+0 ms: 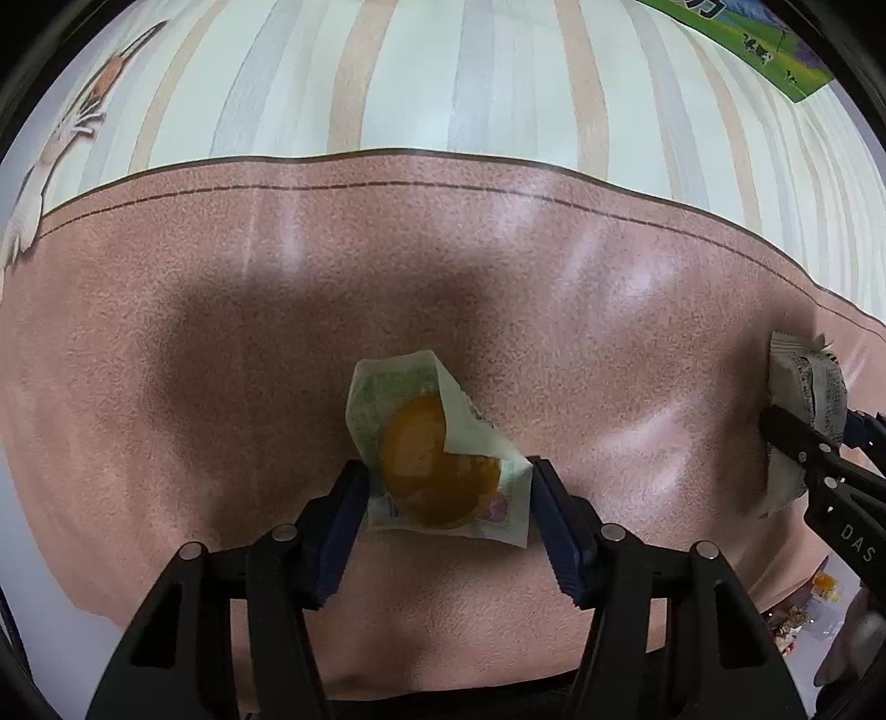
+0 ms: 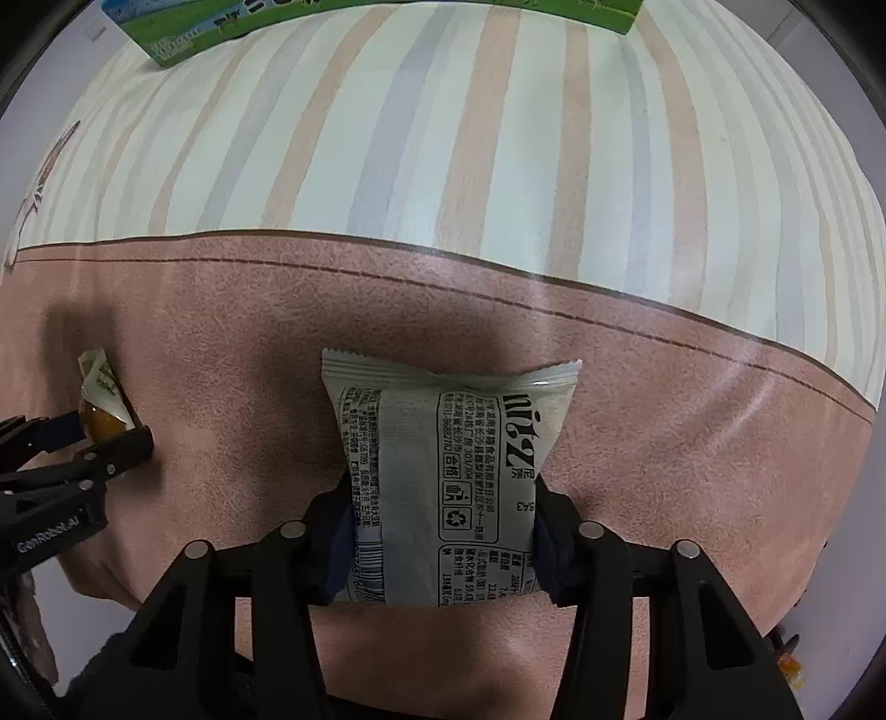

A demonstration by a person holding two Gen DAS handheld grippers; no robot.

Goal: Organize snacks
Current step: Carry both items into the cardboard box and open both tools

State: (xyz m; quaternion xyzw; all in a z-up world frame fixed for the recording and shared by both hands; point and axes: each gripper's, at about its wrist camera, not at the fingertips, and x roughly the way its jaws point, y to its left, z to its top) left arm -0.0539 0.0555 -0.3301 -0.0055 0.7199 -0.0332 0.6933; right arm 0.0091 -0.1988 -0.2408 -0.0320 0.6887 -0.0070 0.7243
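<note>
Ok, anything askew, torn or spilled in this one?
Nothing spilled or torn. The only oddity is the small wrapper with the orange snack between the left gripper's fingers: one flap is folded over. The grey packet in the right gripper looks sealed and intact.

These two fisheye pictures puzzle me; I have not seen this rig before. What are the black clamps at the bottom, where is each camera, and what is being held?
No robot arm here: a person holds a hand-held gripper in each hand, and each carries a wide-angle camera looking forward along its own two fingers.

The left wrist view shows the left gripper closed on a small jelly cup, orange with a partly peeled pale wrapper. The right wrist view shows the right gripper squeezing a grey snack packet printed with black text.

Each camera also catches the other gripper at its picture's edge. Below both is a tablecloth, pink nearby and striped farther off. A green box lies at the far end.
</note>
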